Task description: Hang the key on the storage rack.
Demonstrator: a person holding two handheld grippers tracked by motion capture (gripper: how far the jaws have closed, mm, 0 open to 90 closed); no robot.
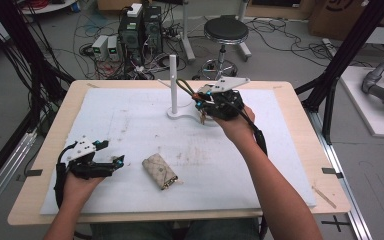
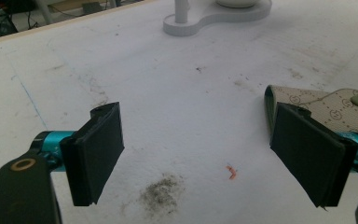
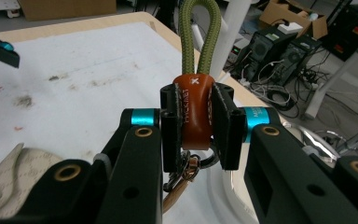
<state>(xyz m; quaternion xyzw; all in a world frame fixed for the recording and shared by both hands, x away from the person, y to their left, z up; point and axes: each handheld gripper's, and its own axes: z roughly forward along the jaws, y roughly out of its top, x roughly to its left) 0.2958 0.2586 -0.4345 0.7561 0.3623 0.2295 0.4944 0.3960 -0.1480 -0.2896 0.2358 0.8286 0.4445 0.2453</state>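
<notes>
My right gripper [image 3: 196, 120] is shut on a key fob: a brown leather band [image 3: 195, 109] with an olive cord loop [image 3: 196, 32] above it and metal rings hanging below. In the high view this gripper [image 1: 203, 104] holds the cord loop [image 1: 186, 89] beside the white peg [image 1: 173, 82] of a white stand [image 1: 181, 112]. A beige patterned key pouch [image 1: 159, 171] lies flat on the white mat. My left gripper [image 1: 114, 153] rests open at the table's left, just left of the pouch. In the left gripper view the pouch [image 2: 328, 103] sits behind the right-hand pad [image 2: 310, 156], nothing between the jaws.
A white foam mat [image 1: 130, 125] covers the wooden table [image 1: 300, 100]. Beyond the far edge stand a black stool [image 1: 225, 31], computer towers [image 1: 140, 27] and tangled cables. Black frame posts rise at both sides of the table.
</notes>
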